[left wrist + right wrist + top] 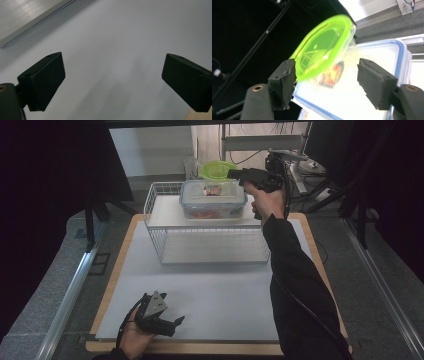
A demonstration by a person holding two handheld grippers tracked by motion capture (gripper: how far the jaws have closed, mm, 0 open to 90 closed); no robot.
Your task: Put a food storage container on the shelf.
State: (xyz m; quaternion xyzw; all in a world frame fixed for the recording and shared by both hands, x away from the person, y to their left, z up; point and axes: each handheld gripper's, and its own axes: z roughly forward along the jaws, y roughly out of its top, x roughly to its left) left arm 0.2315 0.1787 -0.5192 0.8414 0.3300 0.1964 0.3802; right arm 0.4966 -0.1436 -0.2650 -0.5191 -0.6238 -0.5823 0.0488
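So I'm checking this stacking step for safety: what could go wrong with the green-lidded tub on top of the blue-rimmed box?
1. The round clear tub with the green lid looks tilted on the blue-rimmed clear plastic box; with the right gripper open around it, it may tip or slide off.
2. One pad is close against the lid's edge, so pulling back could drag the tub off the white wire rack.

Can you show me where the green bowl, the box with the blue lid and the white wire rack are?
green bowl (322, 52), right gripper view, on its green lid.
box with the blue lid (212, 200), high view, on its lid.
white wire rack (155, 190), high view, on its back-left rim.
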